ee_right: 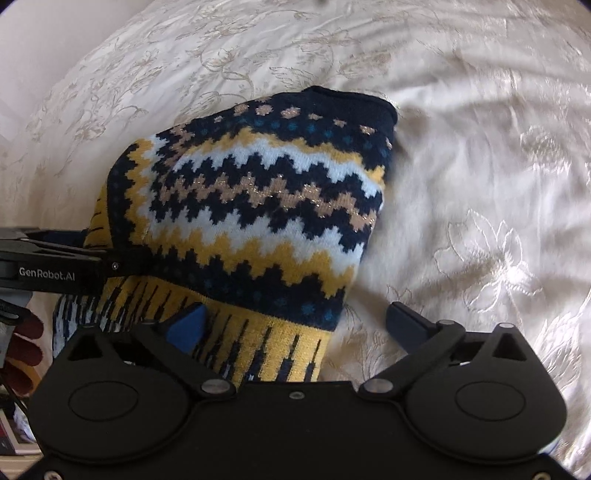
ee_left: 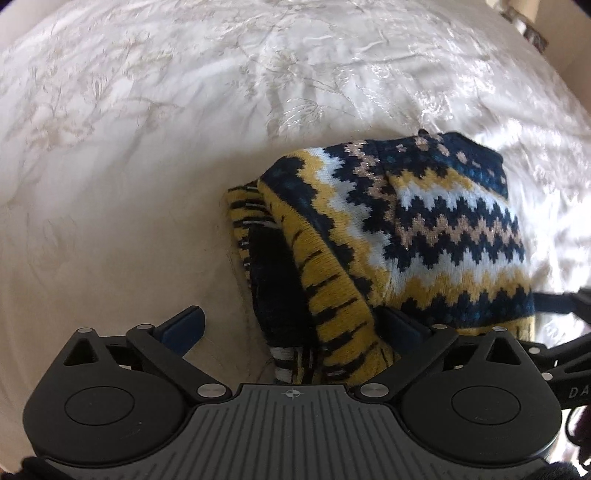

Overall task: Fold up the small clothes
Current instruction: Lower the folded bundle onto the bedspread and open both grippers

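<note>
A small knitted sweater [ee_left: 424,229] with navy, yellow, white and tan zigzag bands lies folded on a cream bedspread [ee_left: 147,110]. My left gripper [ee_left: 291,325] is open, its jaws wide apart around the sweater's yellow ribbed hem at the near left corner. The sweater also shows in the right wrist view [ee_right: 258,206]. My right gripper [ee_right: 295,321] is open, its left finger on the ribbed hem and its right finger over the bedspread [ee_right: 480,184]. The left gripper's arm [ee_right: 55,266] reaches the sweater's left edge.
The embroidered bedspread spreads out on all sides of the sweater. A dark patterned object [ee_left: 532,33] stands beyond the bed's far right edge. A gloved hand [ee_right: 22,343] shows at the left edge of the right wrist view.
</note>
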The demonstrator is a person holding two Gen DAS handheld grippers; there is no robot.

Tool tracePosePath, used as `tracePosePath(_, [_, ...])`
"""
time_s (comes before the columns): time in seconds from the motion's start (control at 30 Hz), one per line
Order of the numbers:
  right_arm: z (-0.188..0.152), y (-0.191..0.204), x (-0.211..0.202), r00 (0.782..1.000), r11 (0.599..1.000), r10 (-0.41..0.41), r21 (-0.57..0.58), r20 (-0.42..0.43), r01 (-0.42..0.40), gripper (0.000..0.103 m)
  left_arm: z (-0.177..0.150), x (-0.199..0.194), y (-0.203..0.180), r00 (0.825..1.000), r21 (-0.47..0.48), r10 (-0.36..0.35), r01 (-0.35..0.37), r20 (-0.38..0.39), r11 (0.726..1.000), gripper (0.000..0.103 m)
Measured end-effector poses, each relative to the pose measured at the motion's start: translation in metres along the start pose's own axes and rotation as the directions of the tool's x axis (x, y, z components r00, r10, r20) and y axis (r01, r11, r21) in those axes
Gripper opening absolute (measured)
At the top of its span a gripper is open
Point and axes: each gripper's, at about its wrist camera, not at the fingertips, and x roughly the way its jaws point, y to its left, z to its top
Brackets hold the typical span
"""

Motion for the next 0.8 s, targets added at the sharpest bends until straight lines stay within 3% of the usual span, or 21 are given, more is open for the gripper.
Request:
tracePosePath(0.2, [-0.003, -0.009, 0.004, 0.999, 0.997, 0.035, 0.065, -0.003, -0.035, 0.103, -0.009, 0.011, 0.024, 0.991, -0.132, -0.133, 0.134, 0.014, 0.982, 0.103])
tracePosePath(0.43, [0.000, -0.024, 0.012, 0.993, 0.986, 0.116, 0.122, -0.030, -0.111, 0.103, -0.008, 0.023, 0.038, 0.969, -0.168, -0.244, 0.245, 0.027, 0.955, 0.103])
tracePosePath(0.63, [0.000, -0.026, 0.013, 0.992, 0.979, 0.124, 0.167, -0.018, -0.119, 0.103, -0.013, 0.023, 0.043, 0.959, -0.162, -0.281, 0.285, 0.048, 0.945, 0.103])
tracePosePath(0.8, [-0.002, -0.028, 0.013, 0.992, 0.973, 0.125, 0.195, -0.003, -0.123, 0.103, -0.001, 0.021, 0.042, 0.962, -0.149, -0.273, 0.268, -0.014, 0.952, 0.103])
